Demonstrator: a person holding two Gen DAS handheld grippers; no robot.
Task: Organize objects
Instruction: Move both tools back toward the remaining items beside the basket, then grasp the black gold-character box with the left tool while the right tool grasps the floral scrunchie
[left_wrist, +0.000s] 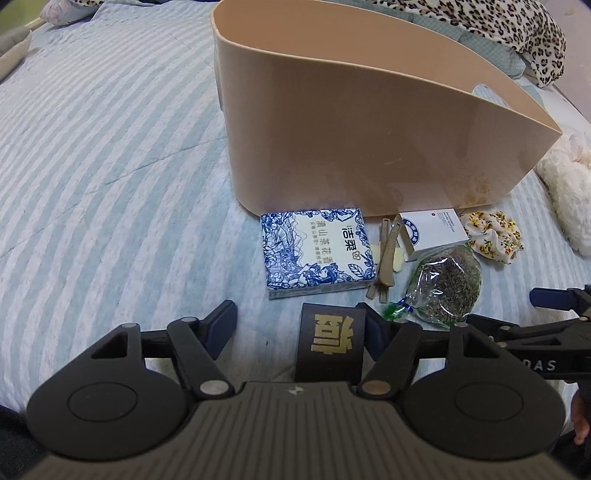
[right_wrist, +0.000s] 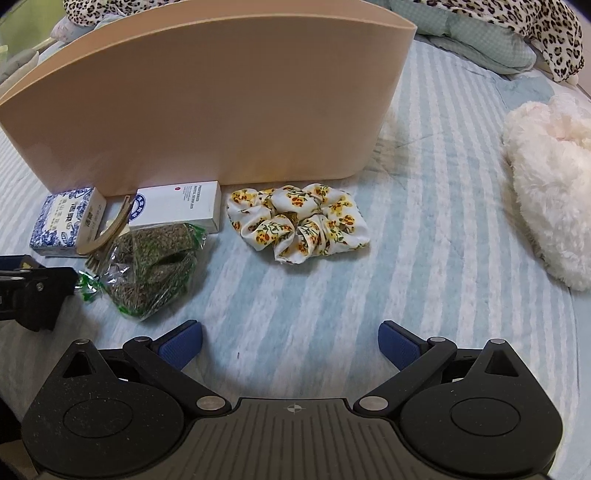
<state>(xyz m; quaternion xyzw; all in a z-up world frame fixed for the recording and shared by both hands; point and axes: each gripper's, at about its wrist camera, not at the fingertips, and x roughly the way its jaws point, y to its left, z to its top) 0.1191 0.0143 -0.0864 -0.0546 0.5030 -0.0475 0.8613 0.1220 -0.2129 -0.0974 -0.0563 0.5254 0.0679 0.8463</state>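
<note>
A beige plastic bin (left_wrist: 369, 140) stands on the striped bed; it also shows in the right wrist view (right_wrist: 207, 110). In front of it lie a blue-and-white tissue pack (left_wrist: 317, 251), a tan hair clip (left_wrist: 386, 258), a white box (left_wrist: 432, 232), a clear bag of dried herbs (left_wrist: 443, 288) and a floral scrunchie (right_wrist: 299, 221). My left gripper (left_wrist: 295, 325) is open, with a black box bearing a gold character (left_wrist: 328, 343) between its fingers, against the right one. My right gripper (right_wrist: 290, 343) is open and empty, near the scrunchie.
A white fluffy plush (right_wrist: 550, 188) lies at the right. Leopard-print fabric (right_wrist: 517, 22) and a green pillow (right_wrist: 480, 40) lie behind the bin. The striped blue bedcover (left_wrist: 110, 166) stretches to the left.
</note>
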